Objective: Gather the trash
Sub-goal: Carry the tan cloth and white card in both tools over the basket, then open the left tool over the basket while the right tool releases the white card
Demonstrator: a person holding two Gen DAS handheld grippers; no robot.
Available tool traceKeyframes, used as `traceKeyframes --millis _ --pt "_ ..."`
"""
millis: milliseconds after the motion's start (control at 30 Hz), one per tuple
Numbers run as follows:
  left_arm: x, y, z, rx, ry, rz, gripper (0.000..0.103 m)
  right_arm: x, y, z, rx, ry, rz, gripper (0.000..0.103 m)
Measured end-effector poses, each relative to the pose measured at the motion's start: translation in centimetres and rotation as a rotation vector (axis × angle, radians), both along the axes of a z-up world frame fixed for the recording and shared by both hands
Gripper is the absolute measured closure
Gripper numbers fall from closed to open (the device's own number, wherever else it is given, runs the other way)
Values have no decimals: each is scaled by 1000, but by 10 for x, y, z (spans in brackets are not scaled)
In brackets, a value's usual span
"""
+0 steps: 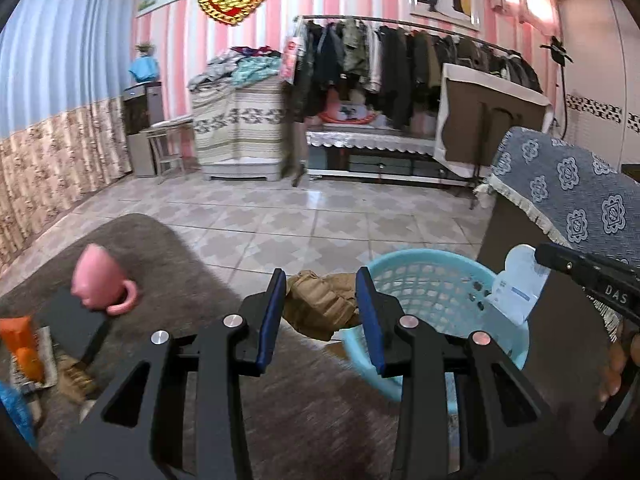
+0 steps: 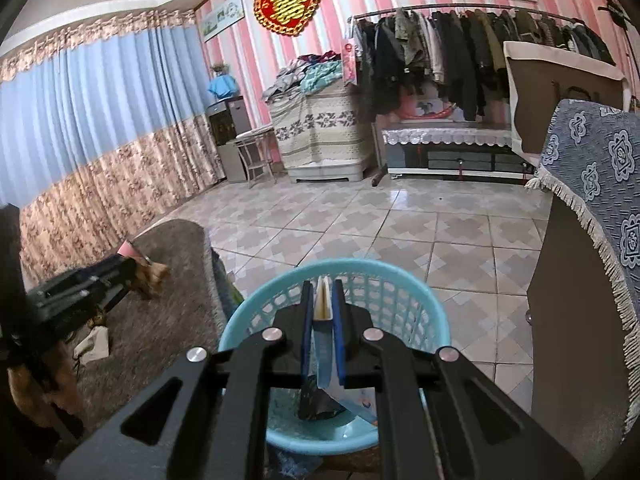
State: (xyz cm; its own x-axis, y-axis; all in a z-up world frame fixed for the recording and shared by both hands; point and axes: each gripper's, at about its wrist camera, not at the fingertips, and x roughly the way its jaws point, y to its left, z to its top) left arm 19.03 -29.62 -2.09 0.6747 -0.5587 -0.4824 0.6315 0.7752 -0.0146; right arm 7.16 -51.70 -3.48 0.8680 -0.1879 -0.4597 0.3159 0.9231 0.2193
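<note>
Two tools: one in each hand, both above the scene.
Right tool (image 2: 322,300): clamped on a white paper packet (image 2: 323,300), held over the blue basket (image 2: 400,280).
Left tool (image 1: 322,292): jaws apart, gripping nothing, over the brown rug (image 1: 168,248).
Basket: on the floor beside the rug, some trash (image 2: 320,404) inside.
Pink mug (image 1: 100,280): lying on the rug, left.
</note>
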Motion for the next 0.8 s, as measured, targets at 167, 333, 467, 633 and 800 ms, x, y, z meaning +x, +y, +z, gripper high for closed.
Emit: traceKeyframes --millis 167,333,467,633,800 --pt "8 -40 -22 9 38 -58 67 -6 -14 -2 12 -9 -33 93" --pt "10 -71 -37 33 35 -95 66 -8 -19 -6 15 -3 -47 93" --pt "18 -85 -43 36 46 -100 57 -6 -20 -9 15 -1 -50 93" --pt "27 -83 -37 30 27 -58 23 1 -18 -11 13 7 -45 93" --pt "33 -61 -20 7 -8 16 10 12 -14 -16 3 17 -40 93"
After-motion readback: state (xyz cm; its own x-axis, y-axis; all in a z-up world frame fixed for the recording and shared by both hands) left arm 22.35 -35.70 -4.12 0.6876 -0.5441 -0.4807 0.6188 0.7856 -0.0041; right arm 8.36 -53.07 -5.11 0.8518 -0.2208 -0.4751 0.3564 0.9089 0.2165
